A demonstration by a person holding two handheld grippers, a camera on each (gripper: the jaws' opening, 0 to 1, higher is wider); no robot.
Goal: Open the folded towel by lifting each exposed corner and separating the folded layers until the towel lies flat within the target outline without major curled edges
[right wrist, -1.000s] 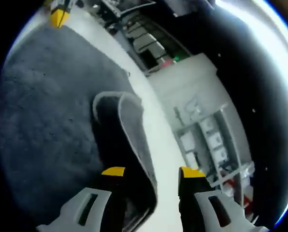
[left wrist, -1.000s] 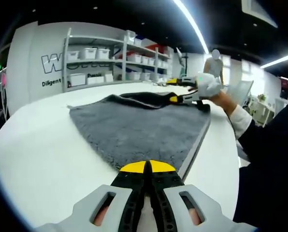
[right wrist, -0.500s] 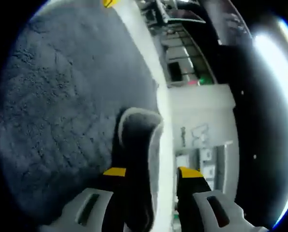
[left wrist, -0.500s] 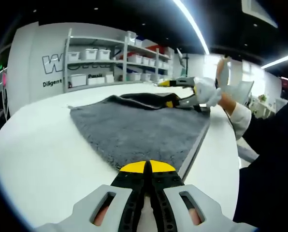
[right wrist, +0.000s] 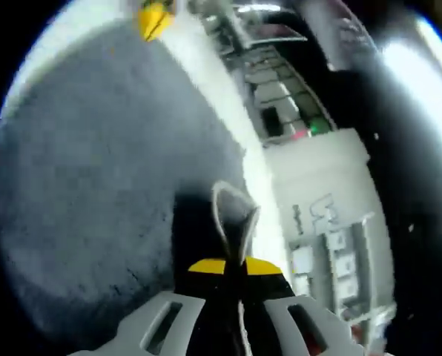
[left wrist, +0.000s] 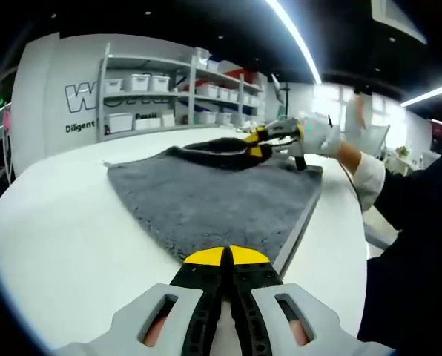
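1. Towel (left wrist: 206, 196): a grey, deep-pile cloth spread over the white table (left wrist: 65, 245), with its far edge folded back on itself in a dark ridge (left wrist: 210, 152).
2. It looks soft, limp and light; I judge it will drape and sag from any pinch, not hold a shape, and the pile should give the pads good grip.
3. Best hold, in my view: the hemmed rim of the folded flap, near its corner.
4. The right tongs (right wrist: 234, 265) are clenched on that upturned hem (right wrist: 232, 211); from the left gripper view they sit at the far fold (left wrist: 259, 142), held by a gloved hand (left wrist: 317, 133).
5. The left tongs (left wrist: 226, 256) are pressed together at the towel's near corner; whether they pinch cloth I cannot tell.
6. Shelves with white bins (left wrist: 158, 93) stand far off, clear of the work.
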